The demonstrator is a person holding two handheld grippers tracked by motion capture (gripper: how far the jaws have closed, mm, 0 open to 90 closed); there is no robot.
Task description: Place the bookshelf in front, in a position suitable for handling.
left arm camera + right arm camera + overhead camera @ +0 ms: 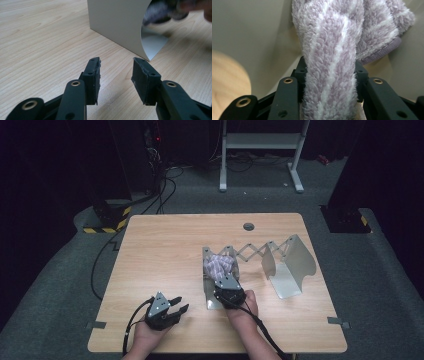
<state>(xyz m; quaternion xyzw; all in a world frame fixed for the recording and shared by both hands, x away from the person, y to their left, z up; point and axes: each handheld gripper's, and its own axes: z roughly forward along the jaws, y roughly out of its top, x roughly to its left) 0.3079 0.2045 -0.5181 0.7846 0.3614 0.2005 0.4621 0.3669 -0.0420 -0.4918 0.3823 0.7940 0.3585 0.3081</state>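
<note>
A fluffy towel (pixel 218 264) with purple and white stripes sits bunched in the left section of a grey metal folding rack (pixel 206 270) at the table's middle. My right gripper (pixel 223 279) points into that section from the near side. In the right gripper view the towel (pixel 329 50) runs up between the jaws of my right gripper (pixel 329 68), and both pads press on its pile. My left gripper (pixel 181 303) rests near the front edge, left of the rack. Its jaws (pixel 116 72) stand apart over bare wood, facing the rack's side panel (pixel 115 22).
The rack's right section (pixel 292 265) joins the left one by a scissor link (pixel 252 251). A round cable hole (pixel 248 226) lies near the table's far edge. Cables (pixel 150 195) and a white stand (pixel 260 142) are on the floor behind.
</note>
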